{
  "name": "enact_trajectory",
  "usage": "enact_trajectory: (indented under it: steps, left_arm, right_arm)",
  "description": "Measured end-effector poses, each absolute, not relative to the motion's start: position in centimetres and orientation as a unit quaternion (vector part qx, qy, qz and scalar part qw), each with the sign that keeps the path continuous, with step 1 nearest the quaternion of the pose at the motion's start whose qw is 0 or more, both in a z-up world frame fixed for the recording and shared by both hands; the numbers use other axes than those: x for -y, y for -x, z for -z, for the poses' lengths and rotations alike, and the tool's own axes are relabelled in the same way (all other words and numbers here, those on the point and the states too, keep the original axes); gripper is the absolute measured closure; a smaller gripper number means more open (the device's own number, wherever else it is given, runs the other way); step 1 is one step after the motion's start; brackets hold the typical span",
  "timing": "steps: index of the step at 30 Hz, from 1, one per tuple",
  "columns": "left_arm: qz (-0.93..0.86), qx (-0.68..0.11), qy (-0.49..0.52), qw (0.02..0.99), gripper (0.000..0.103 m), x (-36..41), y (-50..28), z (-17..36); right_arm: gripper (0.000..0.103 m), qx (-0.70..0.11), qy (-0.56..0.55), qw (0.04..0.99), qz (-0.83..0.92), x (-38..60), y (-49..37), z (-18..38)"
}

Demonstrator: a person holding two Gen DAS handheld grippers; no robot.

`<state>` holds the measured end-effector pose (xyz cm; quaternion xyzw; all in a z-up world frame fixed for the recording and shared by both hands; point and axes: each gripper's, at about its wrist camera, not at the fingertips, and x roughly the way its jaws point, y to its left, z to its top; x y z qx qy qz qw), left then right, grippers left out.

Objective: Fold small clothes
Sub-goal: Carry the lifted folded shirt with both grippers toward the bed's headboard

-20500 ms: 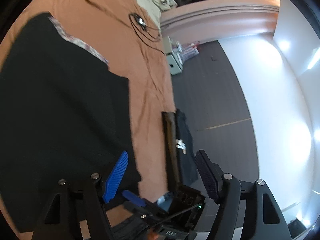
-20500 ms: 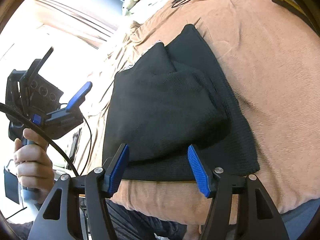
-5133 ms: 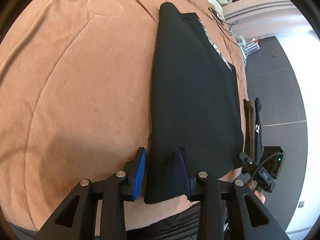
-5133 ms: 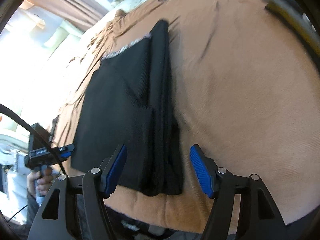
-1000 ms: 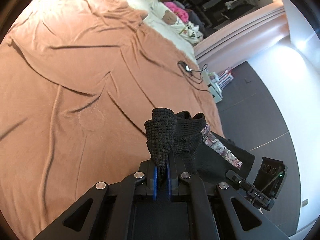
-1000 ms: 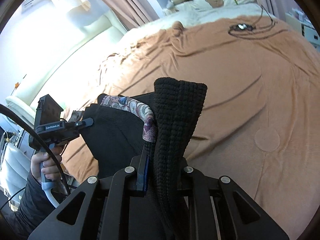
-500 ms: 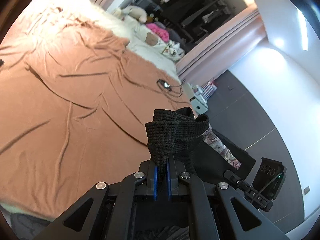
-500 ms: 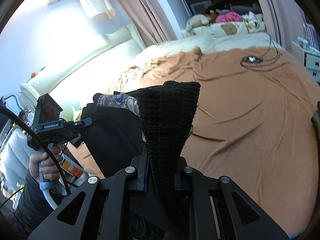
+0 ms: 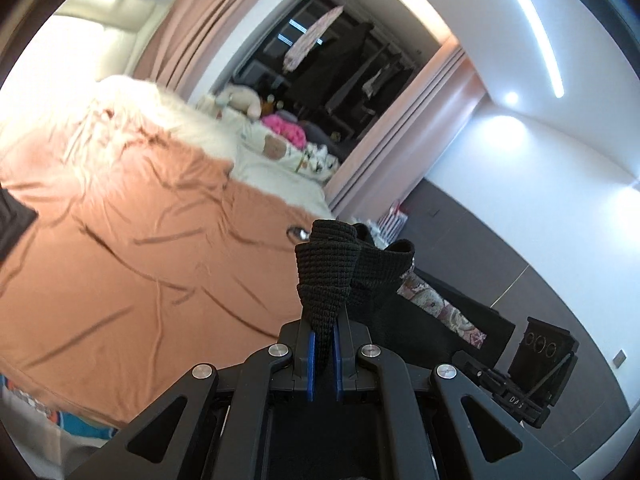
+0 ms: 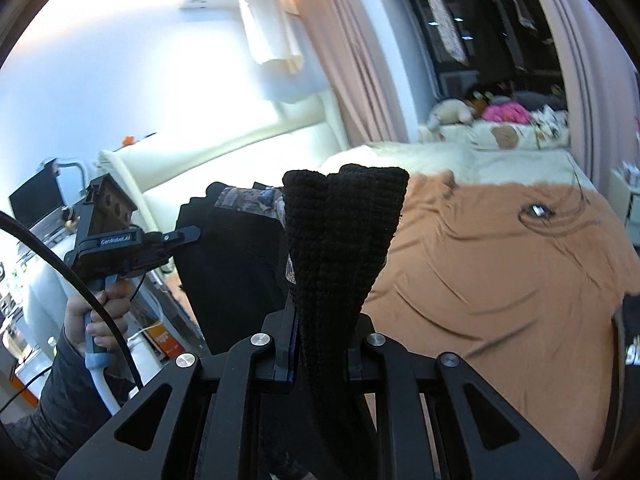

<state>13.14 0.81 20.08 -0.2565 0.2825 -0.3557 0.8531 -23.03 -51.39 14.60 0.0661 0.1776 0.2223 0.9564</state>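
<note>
A folded black knit garment [image 9: 332,272] with a patterned inner band [image 9: 440,312] hangs in the air above the brown bedspread [image 9: 120,264]. My left gripper [image 9: 323,354] is shut on one bunched end of it. My right gripper [image 10: 320,344] is shut on the other thick end of the garment [image 10: 340,240], which stands up between the jaws. The cloth stretches between the two grippers. In the right wrist view the left gripper [image 10: 188,236] shows at the left, held by a hand [image 10: 100,316], its tips buried in the black fabric. The garment's lower part is hidden behind the grippers.
A black cable with a small device [image 10: 538,210] lies on the bedspread [image 10: 500,280]. Cream bedding with plush toys [image 9: 240,100] lies at the far end. Another dark cloth [image 9: 12,220] sits at the left edge. A white headboard [image 10: 224,148] and curtains [image 10: 344,48] stand behind.
Both grippers have lifted the garment up and away from the bed. The views now tilt toward the walls, curtains and dark wardrobe, with the bedspread lower and farther off.
</note>
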Motion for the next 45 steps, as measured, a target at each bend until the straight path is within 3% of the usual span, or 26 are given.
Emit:
enact_trajectory:
  steps: [7, 20, 45]
  left_arm:
    - [0.331, -0.258, 0.273, 0.866, 0.097, -5.8, -12.8, -21.0]
    - [0.262, -0.238, 0.297, 0.887, 0.097, -15.6, -13.3, -19.3]
    - [0.173, -0.253, 0.339, 0.89, 0.097, -26.5, -27.0, -11.7]
  right_arm:
    - [0.091, -0.165, -0.029, 0.953, -0.253, 48.6, 23.0, -15.7]
    - [0.091, -0.193, 0.007, 0.933, -0.303, 45.7, 14.2, -16.3]
    - [0.091, -0.244, 0.027, 0.896, -0.37, 40.9, -1.6, -15.3]
